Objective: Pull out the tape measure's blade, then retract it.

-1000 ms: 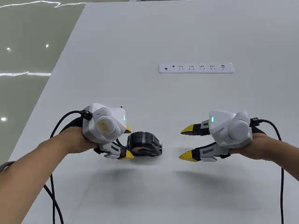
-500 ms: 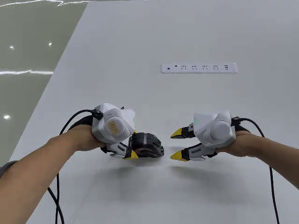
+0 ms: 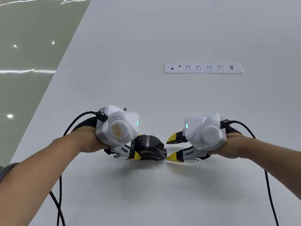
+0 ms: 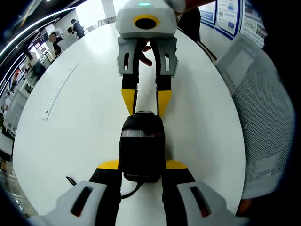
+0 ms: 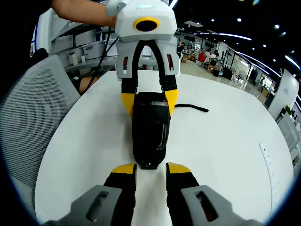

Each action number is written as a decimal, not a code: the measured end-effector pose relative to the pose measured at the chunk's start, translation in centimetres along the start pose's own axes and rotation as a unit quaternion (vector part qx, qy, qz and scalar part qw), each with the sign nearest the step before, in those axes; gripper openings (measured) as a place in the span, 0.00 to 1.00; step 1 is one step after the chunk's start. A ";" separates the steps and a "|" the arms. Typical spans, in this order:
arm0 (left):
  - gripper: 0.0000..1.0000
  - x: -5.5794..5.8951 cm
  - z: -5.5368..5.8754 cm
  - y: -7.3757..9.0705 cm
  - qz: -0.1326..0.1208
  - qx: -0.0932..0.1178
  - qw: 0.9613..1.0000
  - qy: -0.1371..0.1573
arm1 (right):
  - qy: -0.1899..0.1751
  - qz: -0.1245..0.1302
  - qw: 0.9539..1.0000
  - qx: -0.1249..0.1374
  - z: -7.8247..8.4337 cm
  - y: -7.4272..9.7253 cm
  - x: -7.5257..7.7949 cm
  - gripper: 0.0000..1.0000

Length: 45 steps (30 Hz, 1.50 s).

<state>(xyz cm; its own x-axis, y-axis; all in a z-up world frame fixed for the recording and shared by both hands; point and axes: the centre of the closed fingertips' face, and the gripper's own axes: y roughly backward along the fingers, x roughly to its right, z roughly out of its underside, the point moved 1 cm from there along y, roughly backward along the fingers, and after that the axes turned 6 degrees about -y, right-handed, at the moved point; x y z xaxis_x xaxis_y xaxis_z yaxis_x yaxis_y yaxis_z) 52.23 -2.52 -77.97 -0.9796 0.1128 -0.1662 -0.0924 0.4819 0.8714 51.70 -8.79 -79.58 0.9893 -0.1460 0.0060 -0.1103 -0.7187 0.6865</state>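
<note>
Right hand-held gripper point(image 3: 172, 147) reached tape measure point(image 3: 148, 147), ajar, left hand-held gripper point(image 4: 142, 165) clamping it

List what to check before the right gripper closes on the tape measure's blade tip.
1. Left gripper clamps the tape measure: ok, one jaw on each side of the case.
2. Right gripper open: ok, tips apart.
3. Right gripper lined up with the case's front end: ok, that end sits at the gap between its tips.
4. Blade not yet pulled out: ok, none shows.
5. Blade hook within the tips' grasp: cannot tell, too small.
6. Room on the table to pull: ok, the power strip lies far off.
</note>
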 end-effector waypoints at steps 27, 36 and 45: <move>0.27 0.1 0.1 0.0 -0.004 0.010 1.000 0.020 | -0.025 -0.010 1.000 0.000 0.7 -0.6 -0.4 0.13; 0.26 0.2 0.1 0.0 -0.004 0.010 1.000 0.017 | -0.006 -0.020 1.000 -0.011 0.8 -0.3 -0.7 0.11; 0.26 0.2 0.1 0.1 -0.006 0.009 1.000 0.021 | -0.013 -0.018 1.000 -0.011 0.9 -0.4 -0.5 0.11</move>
<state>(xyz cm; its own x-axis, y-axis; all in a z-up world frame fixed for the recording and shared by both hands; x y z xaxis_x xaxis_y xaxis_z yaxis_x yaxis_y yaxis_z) 52.08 -2.41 -77.98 -0.9851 0.0716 -0.1567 -0.1008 0.4982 0.8612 51.16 -9.00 -80.49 0.9897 -0.1381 -0.0368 -0.0727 -0.7086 0.7019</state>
